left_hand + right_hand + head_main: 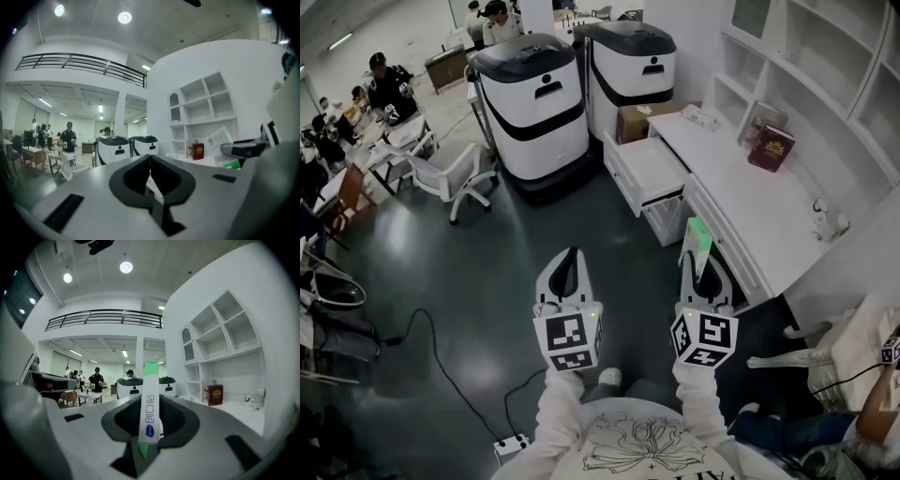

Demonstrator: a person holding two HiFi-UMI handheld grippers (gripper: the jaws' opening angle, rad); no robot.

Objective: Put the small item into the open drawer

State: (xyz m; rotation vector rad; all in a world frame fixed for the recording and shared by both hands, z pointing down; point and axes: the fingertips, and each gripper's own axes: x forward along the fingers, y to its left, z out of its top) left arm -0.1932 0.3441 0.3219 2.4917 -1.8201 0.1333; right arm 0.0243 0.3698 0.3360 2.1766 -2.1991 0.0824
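Observation:
The small item is a flat white packet with green ends point(697, 237). My right gripper point(695, 257) is shut on it, and the packet stands upright between the jaws point(149, 414). The white desk's open drawer point(649, 169) is pulled out and shows a bare white inside. It lies ahead of both grippers, beyond the packet. My left gripper point(571, 255) is held level beside the right one. Its jaws meet with nothing between them point(150, 160). At the right edge of the left gripper view the packet point(219, 138) shows again.
A red book point(772, 147) and a small white mug point(821, 218) stand on the desk top point(750, 202). A cardboard box point(636, 121) and two white-and-black machines point(536, 105) stand behind the drawer. A white chair point(450, 176), floor cables point(441, 361) and several people lie to the left.

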